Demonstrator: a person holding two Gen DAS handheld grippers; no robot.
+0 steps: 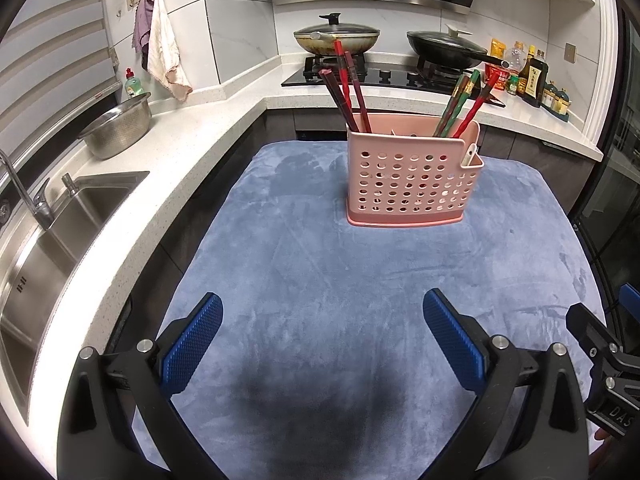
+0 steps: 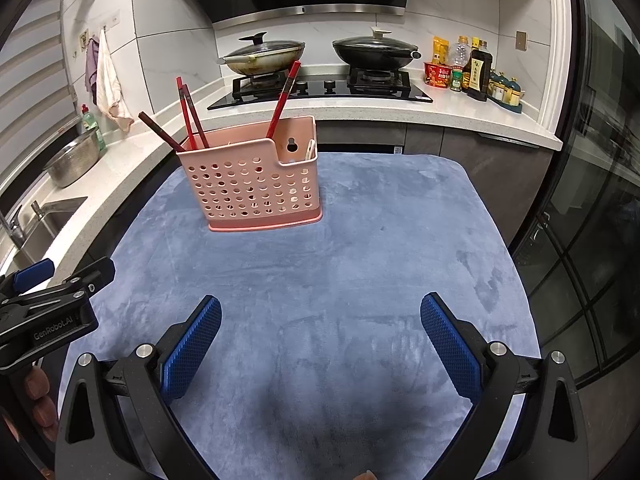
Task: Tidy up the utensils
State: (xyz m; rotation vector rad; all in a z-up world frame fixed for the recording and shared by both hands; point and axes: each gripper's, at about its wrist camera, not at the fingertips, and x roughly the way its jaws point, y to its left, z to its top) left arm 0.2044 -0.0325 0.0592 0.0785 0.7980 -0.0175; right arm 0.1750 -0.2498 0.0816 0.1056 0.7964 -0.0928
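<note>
A pink perforated utensil holder [image 1: 412, 178] stands upright on a blue cloth [image 1: 320, 280]; it also shows in the right wrist view [image 2: 252, 184]. Red and dark chopsticks [image 1: 346, 88] lean out of its left side, and more chopsticks [image 1: 468, 108] lean out of its right. A white utensil tip [image 1: 471, 152] sits in the small side pocket. My left gripper [image 1: 322, 312] is open and empty above the near cloth. My right gripper [image 2: 320, 314] is open and empty too, well short of the holder. Each gripper shows at the edge of the other's view.
A white counter [image 1: 192, 152] runs along the left with a steel sink [image 1: 60, 232], tap and colander [image 1: 116, 128]. Behind are a stove with two lidded woks [image 2: 260, 56] and sauce bottles [image 2: 476, 68]. A glass door [image 2: 592, 240] stands on the right.
</note>
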